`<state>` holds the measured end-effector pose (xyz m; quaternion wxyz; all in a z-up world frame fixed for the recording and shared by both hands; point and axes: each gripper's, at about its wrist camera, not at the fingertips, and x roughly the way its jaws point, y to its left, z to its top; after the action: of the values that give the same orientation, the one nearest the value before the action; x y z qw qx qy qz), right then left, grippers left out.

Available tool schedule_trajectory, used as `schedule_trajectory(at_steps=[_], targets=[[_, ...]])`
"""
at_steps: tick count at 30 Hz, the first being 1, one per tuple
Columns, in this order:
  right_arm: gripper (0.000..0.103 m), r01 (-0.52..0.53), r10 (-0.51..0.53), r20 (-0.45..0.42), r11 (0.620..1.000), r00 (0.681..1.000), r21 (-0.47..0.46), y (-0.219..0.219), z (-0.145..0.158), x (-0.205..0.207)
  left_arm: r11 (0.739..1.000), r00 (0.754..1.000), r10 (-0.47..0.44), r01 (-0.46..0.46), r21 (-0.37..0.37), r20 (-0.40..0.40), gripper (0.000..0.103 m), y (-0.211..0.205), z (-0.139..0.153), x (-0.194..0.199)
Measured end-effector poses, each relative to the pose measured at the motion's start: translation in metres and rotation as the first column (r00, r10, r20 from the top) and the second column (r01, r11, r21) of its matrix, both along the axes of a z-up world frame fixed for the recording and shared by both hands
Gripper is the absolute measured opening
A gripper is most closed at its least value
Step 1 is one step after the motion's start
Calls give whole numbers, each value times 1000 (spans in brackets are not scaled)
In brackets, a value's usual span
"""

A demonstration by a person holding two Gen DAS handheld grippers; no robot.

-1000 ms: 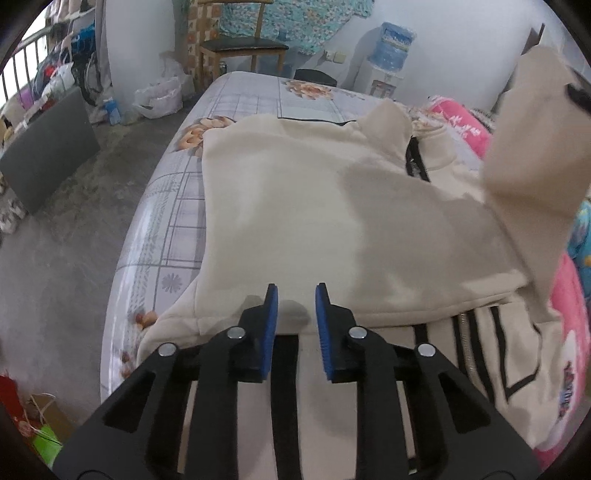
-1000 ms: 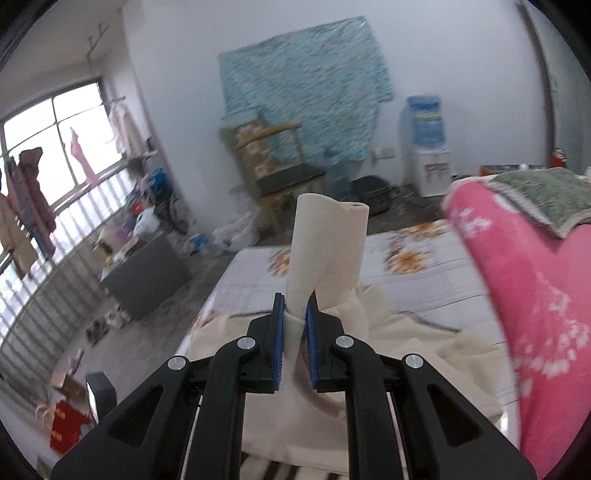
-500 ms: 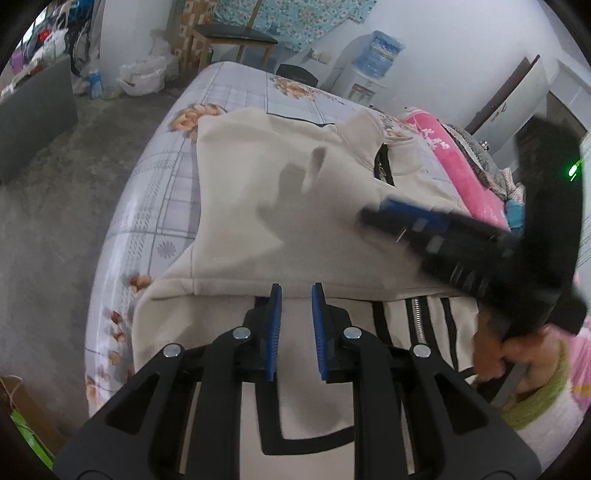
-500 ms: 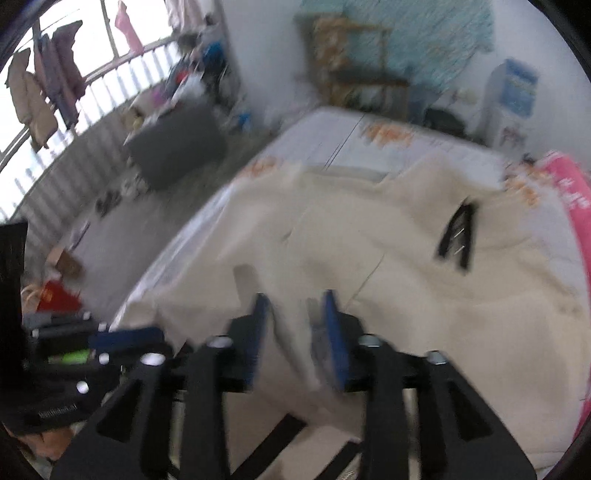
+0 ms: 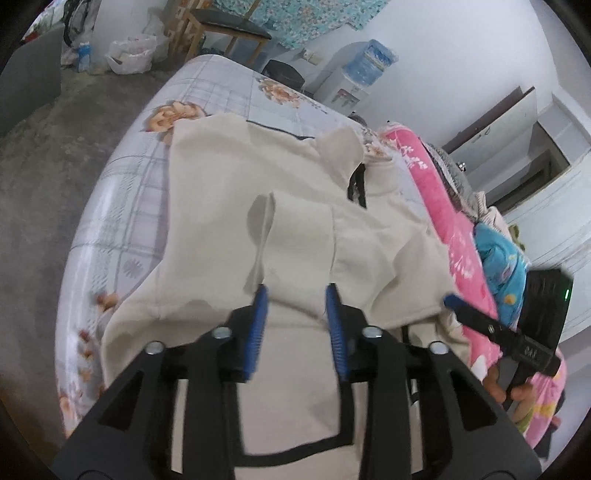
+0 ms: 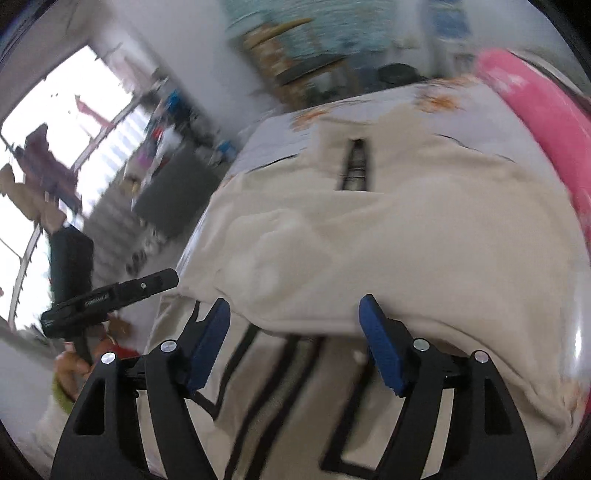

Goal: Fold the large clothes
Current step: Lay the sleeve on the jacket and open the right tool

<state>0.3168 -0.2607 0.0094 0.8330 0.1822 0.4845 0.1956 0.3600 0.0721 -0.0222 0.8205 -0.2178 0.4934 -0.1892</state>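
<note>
A large cream jacket (image 5: pixel 229 206) with black stripes and a black zipper lies spread on the bed, both sleeves folded across its body. It also shows in the right wrist view (image 6: pixel 406 240). My left gripper (image 5: pixel 295 299) is open and empty, its blue pads just over the folded sleeve near the hem. My right gripper (image 6: pixel 295 317) is open wide and empty above the hem edge and the striped lower part (image 6: pixel 280 369). The right gripper also shows at the right of the left wrist view (image 5: pixel 454 301).
The bed (image 5: pixel 122 177) has a grey checked floral sheet. A pink blanket (image 5: pixel 439 206) and blue cloth lie along its right side. A wooden chair (image 5: pixel 225 33), water dispenser (image 5: pixel 354 77) and plastic bags stand beyond the bed; grey concrete floor is on the left.
My right gripper brought the raised sleeve down across the jacket, let it go and opened wide. My left gripper opened wider and shifted slightly forward over the sleeve.
</note>
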Motion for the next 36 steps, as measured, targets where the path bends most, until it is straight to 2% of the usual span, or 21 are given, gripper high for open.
schedule_trajectory(at_steps=[1,3,7,11,16,18,20,23,25,26,28,30,31,34,36], targets=[[71,25,-25,2,1000,1000,12,-12,1,-4,1000,1000,-5,5,-4,-12,40,-3,-1,6],[71,73,-74,7,997,997,27,-33,2,-10,1000,999,-5,6,9,-46,40,-9,-5,21],[71,178,-177,50,984,983,-18,-63,9,-29,997,998,10,-5,80,-67,40,-19,-12,47],[71,240,-239,71,971,968,-7,-87,13,-36,988,996,-3,16,155,-85,40,-36,-22,72],[71,268,-267,68,963,961,-7,-100,11,-34,982,994,-7,28,187,-112,38,-48,-39,84],[71,272,-270,68,962,960,-20,-104,10,-37,972,997,-7,24,234,-71,31,-54,-39,81],[71,272,-270,67,962,961,-25,-106,7,-36,960,999,2,12,281,-50,5,-56,-39,80],[71,279,-277,65,960,959,-36,-110,5,-35,959,1000,2,-2,285,-2,3,-55,-28,78],[71,286,-282,68,957,957,-47,-113,5,-33,962,997,-12,-9,272,74,3,-53,-3,73],[71,288,-284,71,956,956,-54,-114,5,-33,970,993,-11,-18,241,119,3,-49,14,71],[71,293,-287,79,953,955,-74,-116,8,-33,977,981,12,-52,208,191,3,-37,40,65],[71,293,-285,88,952,954,-89,-118,11,-33,975,972,47,-95,199,232,3,-22,55,65],[71,289,-281,89,953,956,-93,-120,12,-31,974,974,62,-107,201,218,3,-13,53,68],[71,283,-276,71,953,958,-112,-128,11,-15,972,989,85,-110,210,123,3,0,22,77],[71,276,-271,56,953,961,-126,-133,7,2,970,991,92,-111,215,96,3,5,7,77]])
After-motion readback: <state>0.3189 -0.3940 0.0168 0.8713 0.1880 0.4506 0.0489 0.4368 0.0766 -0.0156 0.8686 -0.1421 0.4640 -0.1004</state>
